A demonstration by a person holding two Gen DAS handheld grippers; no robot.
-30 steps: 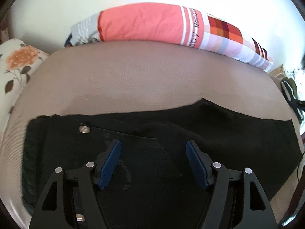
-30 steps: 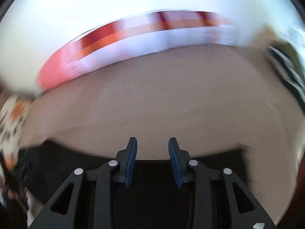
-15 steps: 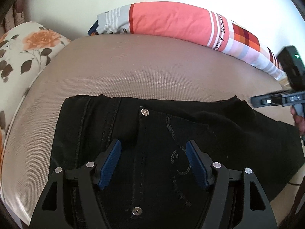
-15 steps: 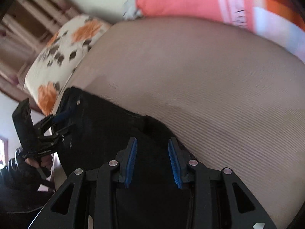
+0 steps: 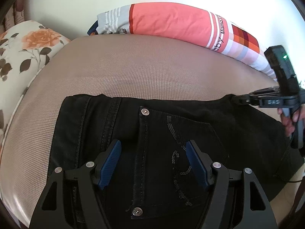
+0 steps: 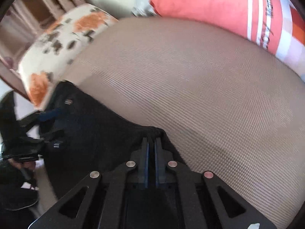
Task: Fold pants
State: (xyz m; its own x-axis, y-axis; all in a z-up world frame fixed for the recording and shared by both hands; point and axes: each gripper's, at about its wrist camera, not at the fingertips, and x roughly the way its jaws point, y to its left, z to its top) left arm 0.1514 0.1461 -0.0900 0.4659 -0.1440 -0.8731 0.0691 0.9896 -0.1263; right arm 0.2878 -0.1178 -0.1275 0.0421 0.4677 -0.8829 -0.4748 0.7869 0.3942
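Observation:
Black pants point(image 5: 162, 129) lie flat across the brown mattress point(image 5: 133, 72), waist to the left, back pocket with chain stitching facing up. My left gripper point(image 5: 153, 150) is open and hovers over the pocket, holding nothing. My right gripper point(image 6: 151, 141) is shut on the far edge of the pants point(image 6: 95, 133); it also shows at the right of the left wrist view point(image 5: 238, 100), pinching that edge. The left gripper shows blurred at the left of the right wrist view point(image 6: 49, 122).
A long coral, white and checked pillow point(image 5: 171, 21) lies along the wall behind the mattress. A floral pillow point(image 5: 22, 49) lies at the left end. A hand point(image 5: 291, 118) holds the right gripper's handle.
My right gripper has closed from open onto the far edge of the pants. My left gripper has stayed open over the pocket and the view has shifted slightly.

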